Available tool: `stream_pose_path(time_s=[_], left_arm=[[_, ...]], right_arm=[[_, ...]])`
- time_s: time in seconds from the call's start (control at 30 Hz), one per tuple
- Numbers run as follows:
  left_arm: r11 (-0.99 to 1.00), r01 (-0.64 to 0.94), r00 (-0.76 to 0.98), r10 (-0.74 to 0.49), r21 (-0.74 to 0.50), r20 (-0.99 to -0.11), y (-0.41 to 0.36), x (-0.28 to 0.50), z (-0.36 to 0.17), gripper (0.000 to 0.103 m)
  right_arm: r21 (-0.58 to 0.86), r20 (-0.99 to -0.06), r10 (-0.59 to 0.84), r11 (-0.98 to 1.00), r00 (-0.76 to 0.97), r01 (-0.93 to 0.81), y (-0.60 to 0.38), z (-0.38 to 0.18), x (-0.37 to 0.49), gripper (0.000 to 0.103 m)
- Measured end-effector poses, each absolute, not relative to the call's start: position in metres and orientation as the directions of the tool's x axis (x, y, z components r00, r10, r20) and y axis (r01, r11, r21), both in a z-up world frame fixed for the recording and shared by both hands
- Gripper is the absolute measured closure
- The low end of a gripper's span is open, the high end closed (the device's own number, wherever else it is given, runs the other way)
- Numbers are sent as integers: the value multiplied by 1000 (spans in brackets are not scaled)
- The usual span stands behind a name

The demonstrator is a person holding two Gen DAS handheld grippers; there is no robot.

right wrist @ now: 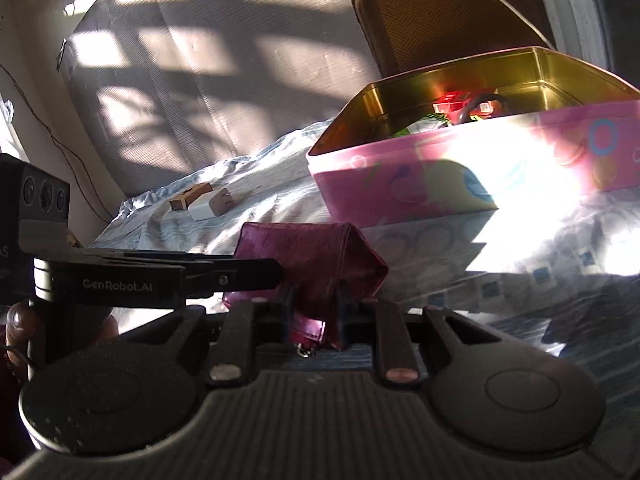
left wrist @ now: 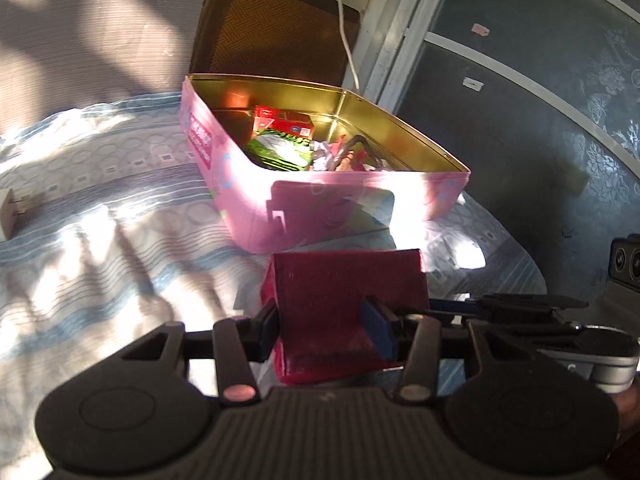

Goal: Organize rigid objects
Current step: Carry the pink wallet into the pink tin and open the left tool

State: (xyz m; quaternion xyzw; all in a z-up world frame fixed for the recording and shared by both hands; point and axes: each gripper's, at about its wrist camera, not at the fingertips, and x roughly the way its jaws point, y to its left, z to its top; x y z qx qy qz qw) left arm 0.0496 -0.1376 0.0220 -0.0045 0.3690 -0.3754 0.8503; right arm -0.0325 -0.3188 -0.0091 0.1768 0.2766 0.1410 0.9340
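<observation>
Pink tin (left wrist: 304,204) (one), one red wallet (left wrist: 344,292), two tools.

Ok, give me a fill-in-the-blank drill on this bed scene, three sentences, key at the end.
1. Both grippers grip the same dark red ____, the left gripper and the right gripper.
2. The pink tin stands with its top ____.
3. The tin rests on a patterned ____.

Missing words: wallet; open; bedsheet
</observation>
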Motion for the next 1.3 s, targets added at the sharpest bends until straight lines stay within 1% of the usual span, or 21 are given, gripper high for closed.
stream_pose_path(time_s=[0.13,0.23,0.3,0.4,0.53,0.67,0.77,0.87,0.9,0.97,1.0,1.03,1.1,1.17,1.3], left_arm=[[672,693,399,-658,-260,-639,-178,45,18,58],[658,716,389,-653,-232,-650,-198,40,11,58],[662,719,401,-644,-212,-651,-203,36,18,58],[658,725,437,-668,-203,-602,-204,40,43,58],[662,730,506,-690,-169,-518,-214,58,83,57],[683,725,573,-672,-93,-469,-247,88,103,54],[696,713,581,-656,-89,-482,-271,115,101,53],[712,697,586,-638,-92,-499,-292,141,93,53],[722,686,596,-625,-84,-504,-299,149,90,51],[754,655,636,-579,-38,-510,-311,162,83,39],[772,635,659,-547,-7,-517,-318,168,81,25],[792,610,683,-511,21,-521,-322,172,78,21],[820,572,701,-468,32,-538,-322,176,76,21],[824,566,691,-480,-9,-541,-310,173,77,20],[836,548,707,-475,-20,-525,-286,158,77,16]], right_arm=[[401,-460,291,911,839,-96,-347,-14,-54,80],[443,-468,276,895,840,-47,-363,-28,-60,80],[470,-442,283,881,851,-49,-369,-29,-64,80],[455,-367,280,886,887,-91,-372,-13,-67,80],[422,-240,270,894,932,-150,-383,20,-53,80],[353,-174,199,927,964,-128,-394,34,-23,80],[367,-171,158,926,972,-86,-413,30,3,80],[381,-193,116,924,974,-34,-428,22,23,80],[374,-203,97,927,974,-14,-431,19,31,80],[350,-225,70,937,972,13,-430,16,48,80],[328,-242,55,944,969,29,-428,15,58,79],[294,-273,21,954,962,63,-425,13,69,78],[266,-302,-31,957,953,115,-424,10,81,70],[267,-303,-56,953,951,142,-424,9,81,61],[280,-251,-81,948,965,152,-422,8,61,57]])
